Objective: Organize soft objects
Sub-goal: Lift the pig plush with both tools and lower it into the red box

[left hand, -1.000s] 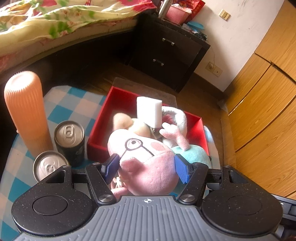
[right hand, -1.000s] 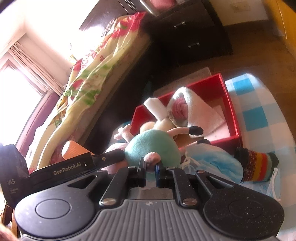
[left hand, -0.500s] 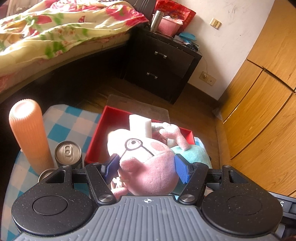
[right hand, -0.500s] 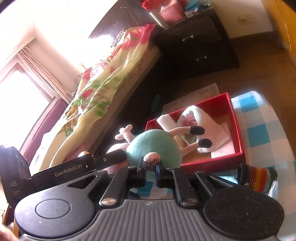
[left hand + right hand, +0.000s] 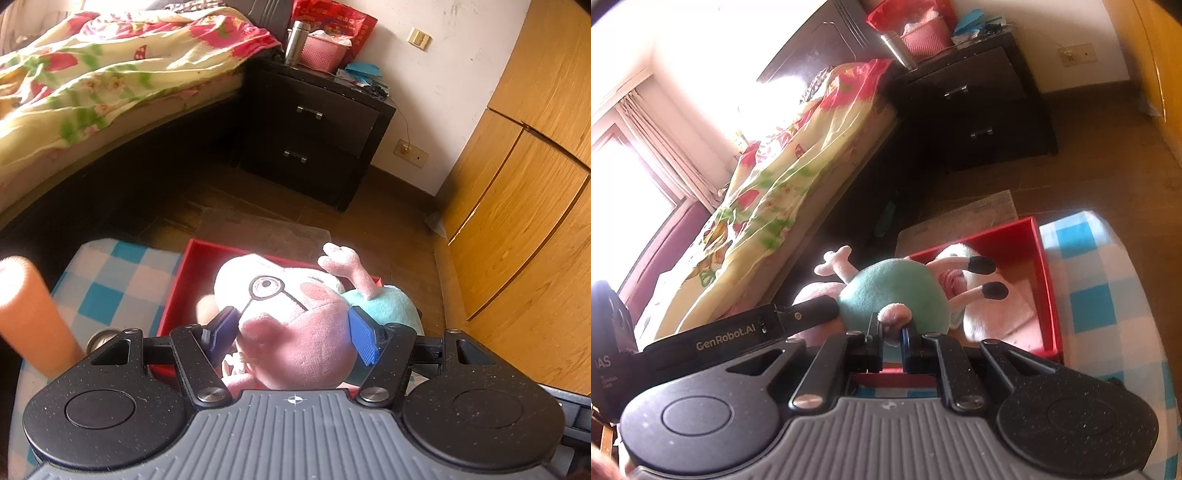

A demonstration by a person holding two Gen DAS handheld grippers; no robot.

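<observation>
Left of the left gripper's (image 5: 293, 334) fingers stands a ribbed orange plastic cylinder (image 5: 31, 319) on the blue-and-white checked tablecloth (image 5: 110, 280), with a metal can top (image 5: 101, 338) beside it. Ahead of the fingers lies the open red cardboard box (image 5: 184, 284). The blue pads are clamped on the head of the pink plush pig with drawn glasses and a teal body (image 5: 291, 314), held above the box's near edge. The right gripper (image 5: 892, 334) has its fingers pressed together on the pig's small pink tail (image 5: 894, 315); beyond them, white and pink soft cloth (image 5: 997, 314) fills the box.
</observation>
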